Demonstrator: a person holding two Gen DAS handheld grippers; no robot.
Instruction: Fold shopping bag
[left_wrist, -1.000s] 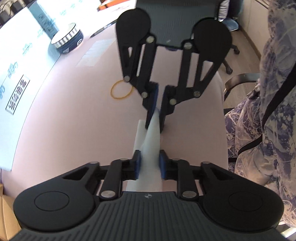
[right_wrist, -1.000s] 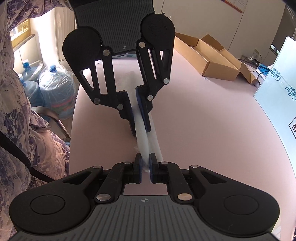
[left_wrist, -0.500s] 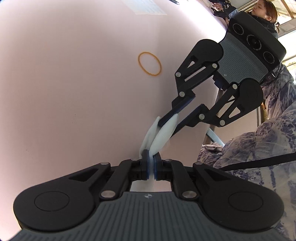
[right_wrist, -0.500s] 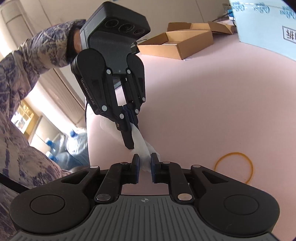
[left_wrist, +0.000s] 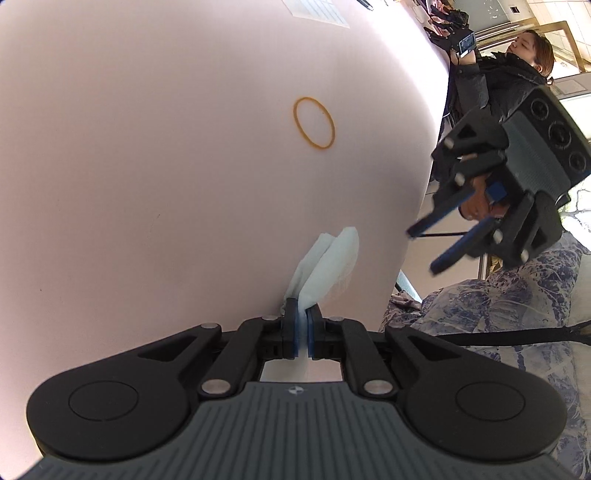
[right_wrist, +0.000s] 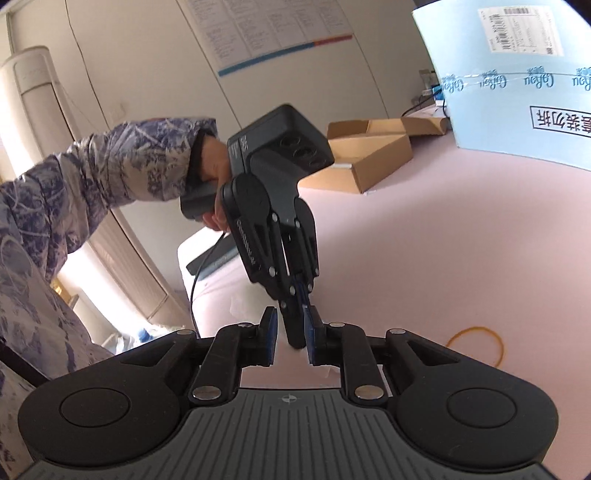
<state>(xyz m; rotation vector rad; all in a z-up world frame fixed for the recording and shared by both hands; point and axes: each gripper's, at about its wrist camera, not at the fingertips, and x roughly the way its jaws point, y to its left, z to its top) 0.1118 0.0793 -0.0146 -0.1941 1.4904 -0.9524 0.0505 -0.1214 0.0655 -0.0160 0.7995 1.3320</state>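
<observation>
Filling most of both views is the pink table (left_wrist: 155, 177), wide and smooth. On its far side, in the upper right of the right wrist view, stands a big light blue board (right_wrist: 517, 81) with printed letters, and to the left of it lie open cardboard boxes (right_wrist: 373, 155).

My left tool (left_wrist: 303, 334) sits at the bottom centre of the left wrist view. Its blue pads are pressed narrow on the shopping bag (left_wrist: 330, 262), a white folded strip which sticks up from between them, above the table. The bag is held only here.

My right tool (left_wrist: 439, 249) shows at the right side of the same view, off the edge of the table and apart from the bag. Its jaws are opening and I see nothing of the bag between them. In the right wrist view the tip of the left tool (right_wrist: 301, 317) stands in that gap, and my sleeve (right_wrist: 110, 166) with blue pattern is at the left.

A yellow rubber band (left_wrist: 314, 122) lies flat on the table, in the upper middle of the left wrist view, well apart from the bag.
</observation>
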